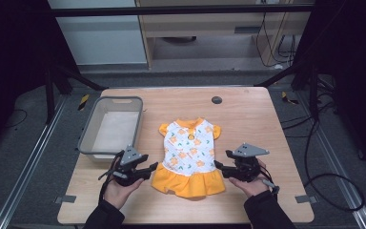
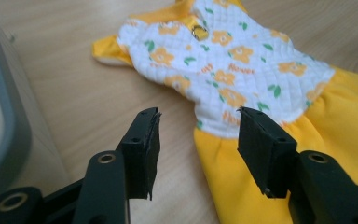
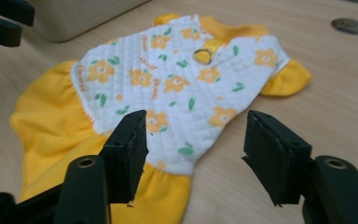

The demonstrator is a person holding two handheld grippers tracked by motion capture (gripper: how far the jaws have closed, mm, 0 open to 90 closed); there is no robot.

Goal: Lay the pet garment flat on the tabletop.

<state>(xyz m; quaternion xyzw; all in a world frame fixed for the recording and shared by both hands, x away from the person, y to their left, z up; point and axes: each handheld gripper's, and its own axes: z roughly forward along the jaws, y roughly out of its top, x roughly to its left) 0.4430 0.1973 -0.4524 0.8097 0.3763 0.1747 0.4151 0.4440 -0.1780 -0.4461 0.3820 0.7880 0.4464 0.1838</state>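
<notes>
Two claws, one per hand. Left claw (image 1: 148,168): jaws spread, nothing between the pads, tips just beside the left edge of the dress at its waist seam. Right claw (image 1: 221,161): jaws spread, holding nothing, tips just beside the right edge of the dress at the same seam.

One dress (image 1: 189,155): small, lying flat near the middle of the surface between the two claws; white quilted bodice with orange flowers and green leaves, two yellow sleeves, one yellow skirt toward the person, one small metal ring near the collar.

One grey bin (image 1: 89,129): left of the dress, on the surface.

One wooden surface (image 1: 248,114), with one round dark cap (image 1: 216,100) near its far edge.
</notes>
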